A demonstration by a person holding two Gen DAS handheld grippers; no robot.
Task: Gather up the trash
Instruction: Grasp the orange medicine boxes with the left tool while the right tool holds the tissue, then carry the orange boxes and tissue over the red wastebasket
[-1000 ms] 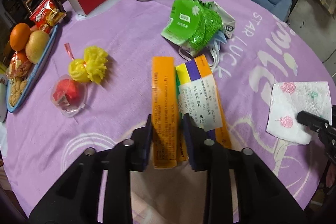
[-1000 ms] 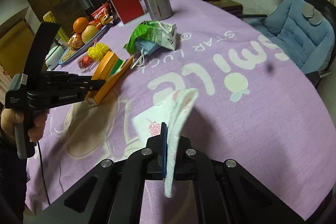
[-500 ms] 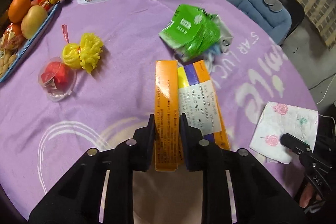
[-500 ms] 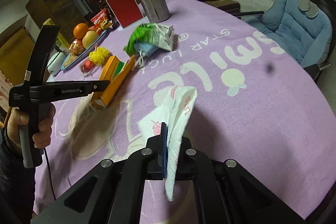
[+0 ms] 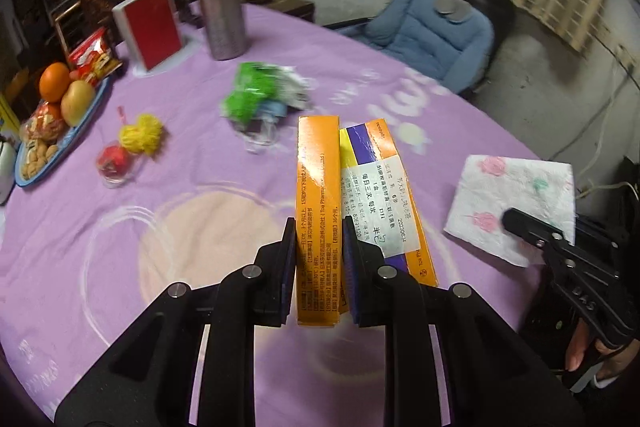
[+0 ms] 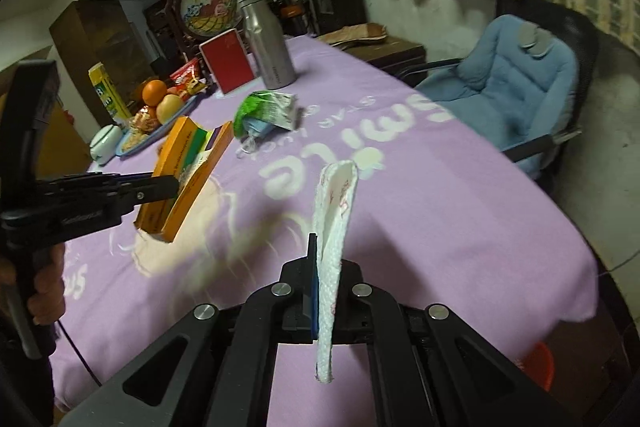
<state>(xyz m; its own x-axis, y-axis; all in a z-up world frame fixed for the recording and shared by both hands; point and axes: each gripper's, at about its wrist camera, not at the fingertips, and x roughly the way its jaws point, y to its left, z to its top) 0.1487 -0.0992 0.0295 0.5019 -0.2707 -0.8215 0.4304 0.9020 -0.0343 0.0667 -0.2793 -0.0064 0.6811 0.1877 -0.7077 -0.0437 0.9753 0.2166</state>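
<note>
Left claw (image 5: 319, 259) clamped on orange cardboard medicine box (image 5: 318, 203), right claw (image 6: 327, 281) pinching white floral paper napkin (image 6: 334, 223); both lifted. Crumpled green wrapper (image 5: 256, 93), upper centre, left on purple-clothed surface (image 5: 120, 251).

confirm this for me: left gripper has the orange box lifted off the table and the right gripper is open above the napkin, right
Not quite. The right gripper is shut on the napkin, which hangs pinched between its fingers in the right wrist view. The left gripper does hold the orange box off the table.

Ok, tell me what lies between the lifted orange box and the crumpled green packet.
Only bare purple tablecloth. In the right wrist view, the orange box, held by the left gripper, and the green packet have nothing between them.
</note>
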